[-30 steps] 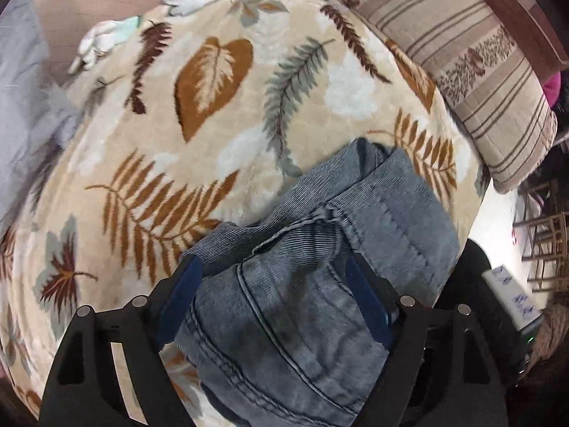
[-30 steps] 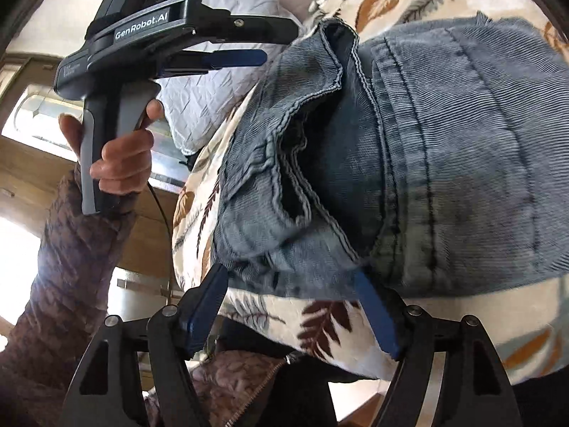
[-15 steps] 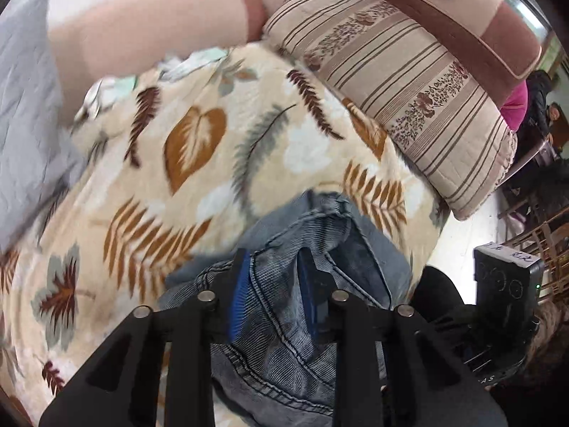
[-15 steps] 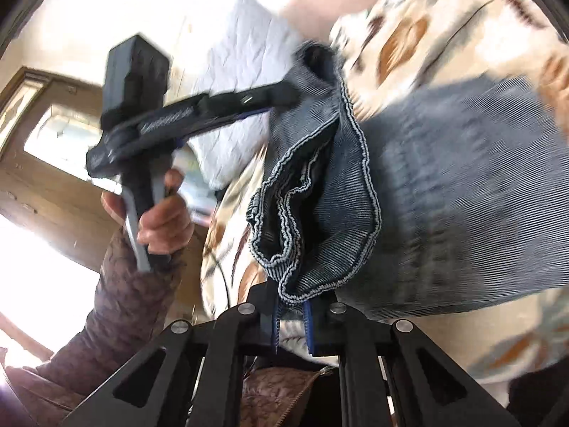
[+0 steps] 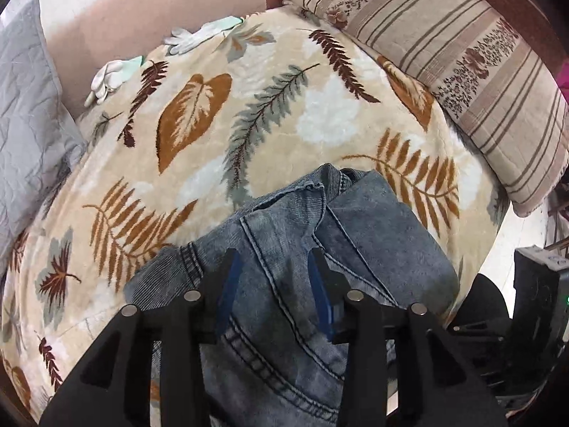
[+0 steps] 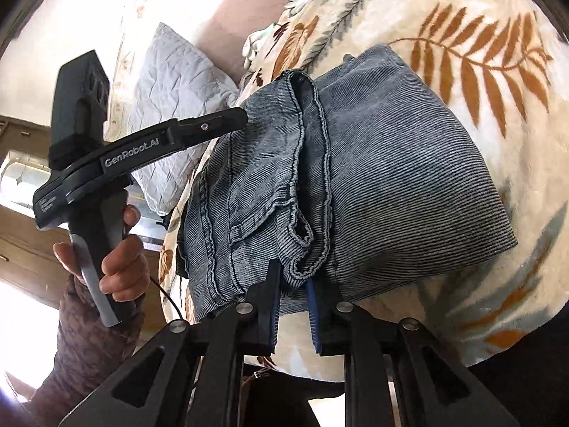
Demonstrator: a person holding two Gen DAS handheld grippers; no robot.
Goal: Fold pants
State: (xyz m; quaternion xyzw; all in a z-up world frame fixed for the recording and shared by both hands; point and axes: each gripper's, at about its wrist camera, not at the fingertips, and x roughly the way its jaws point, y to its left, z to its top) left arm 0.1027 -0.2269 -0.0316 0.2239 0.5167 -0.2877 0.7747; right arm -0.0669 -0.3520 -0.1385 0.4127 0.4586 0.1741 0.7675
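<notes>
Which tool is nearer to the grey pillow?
Left. The left tool hovers over the jeans right beside the grey pillow; the right tool sits at the jeans' opposite, near edge.
</notes>
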